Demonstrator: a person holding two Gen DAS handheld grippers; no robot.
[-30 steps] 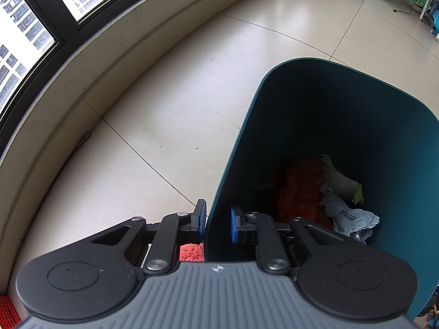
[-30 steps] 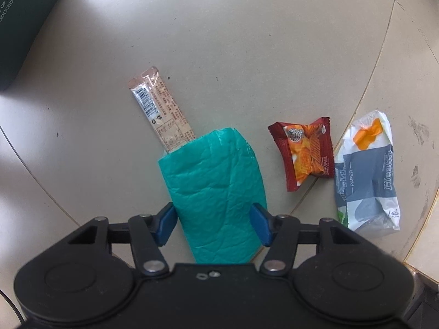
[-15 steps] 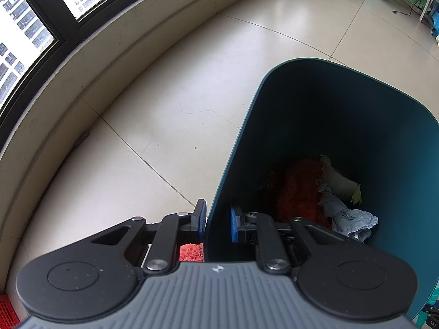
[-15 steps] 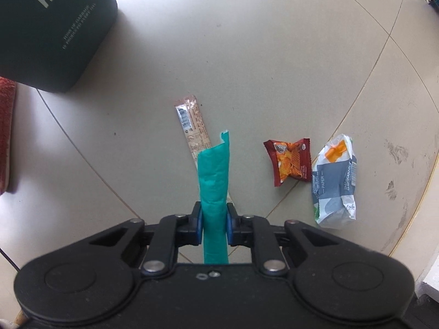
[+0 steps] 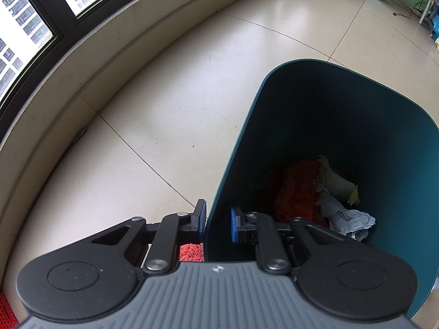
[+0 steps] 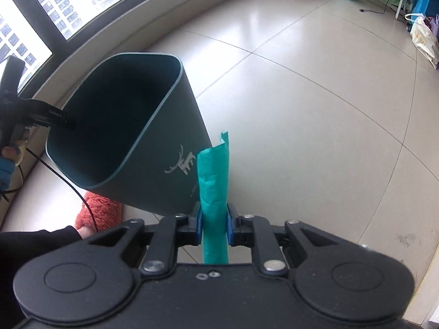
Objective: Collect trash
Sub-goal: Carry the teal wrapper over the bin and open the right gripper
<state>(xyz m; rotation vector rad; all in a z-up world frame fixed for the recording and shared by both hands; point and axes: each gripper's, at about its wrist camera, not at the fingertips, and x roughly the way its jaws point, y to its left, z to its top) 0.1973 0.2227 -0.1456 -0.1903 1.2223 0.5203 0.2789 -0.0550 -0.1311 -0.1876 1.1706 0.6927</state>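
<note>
- The landmark is the dark teal bin [image 5: 343,126], a rounded-square container held off the floor and tilted, with a pale deer emblem [image 6: 182,161] printed on its outer wall.
- The left claw [image 5: 217,221] is clamped on the bin's near wall at the rim: one blue pad lies against the outside face and the other against the inside face, with only the wall's thickness between them.
- Inside the bin, at the bottom, lie an orange-red crumpled item [image 5: 296,192], a pale wrapper with a yellow-green edge [image 5: 338,185] and a wad of grey-blue paper [image 5: 347,218].
- The right claw [image 6: 214,223] is nearly closed and grips a teal wrapper [image 6: 213,181], pinched into a narrow upright strip between the two blue pads.
- The wrapper's upper end, notched at the tip, stands just beside the bin's outer wall next to the deer emblem, below the level of the rim and outside the opening.
- From the right wrist view, the left-hand device [image 6: 33,112] shows at the far side of the bin's rim, with a gloved hand [image 6: 8,159] below it and a black cable trailing down.
- Below the bin, a fuzzy orange-red slipper [image 6: 101,213] rests on the pale tiled floor [image 6: 315,115].
- Beyond the bin, a low curved ledge runs beneath a dark-framed window [image 5: 33,8].
</note>
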